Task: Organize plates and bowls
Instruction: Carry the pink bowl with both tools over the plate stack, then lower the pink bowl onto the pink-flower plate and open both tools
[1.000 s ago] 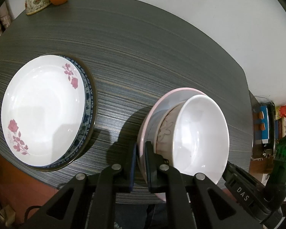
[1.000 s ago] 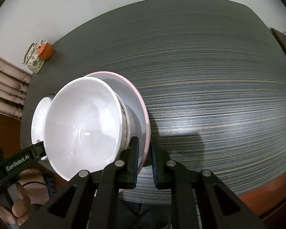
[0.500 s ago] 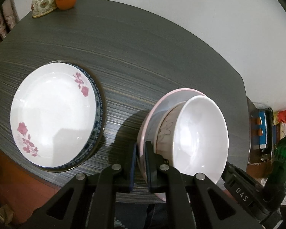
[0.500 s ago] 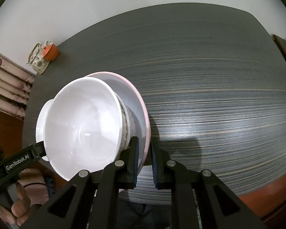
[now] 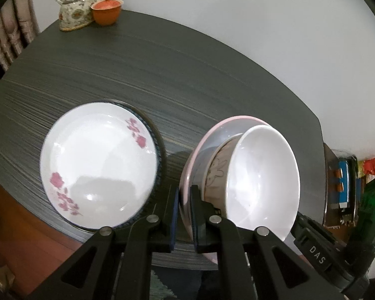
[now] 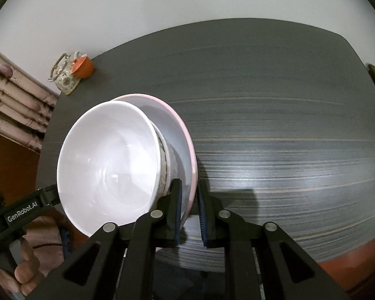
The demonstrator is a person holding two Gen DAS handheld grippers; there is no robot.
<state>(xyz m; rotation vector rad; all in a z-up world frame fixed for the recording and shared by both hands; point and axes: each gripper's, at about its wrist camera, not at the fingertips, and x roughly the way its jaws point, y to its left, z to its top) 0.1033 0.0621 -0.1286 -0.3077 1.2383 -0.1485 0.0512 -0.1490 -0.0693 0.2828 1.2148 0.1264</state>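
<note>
Both grippers hold one pink-rimmed plate [image 5: 207, 137] [image 6: 185, 135] by opposite edges, lifted above the dark table. My left gripper [image 5: 185, 215] is shut on its left rim; my right gripper [image 6: 189, 212] is shut on its right rim. On the plate rides a white bowl [image 5: 260, 180] [image 6: 107, 160] stacked in a rabbit-patterned bowl [image 5: 216, 172]. To the left, on the table, a white plate with pink flowers [image 5: 97, 160] lies on a blue-patterned plate [image 5: 157, 135].
A floral teapot [image 5: 77, 7] [image 6: 65, 75] and an orange cup [image 5: 106, 11] [image 6: 83, 66] stand at the table's far left corner. The dark striped table [image 6: 275, 130] spreads to the right. A person's hand [image 6: 25, 270] grips the left gripper's handle. Clutter [image 5: 345, 180] lies beyond the right edge.
Both grippers have risen with the pink plate and bowls. The table, flowered plate and teapot now look farther away and lower in the views.
</note>
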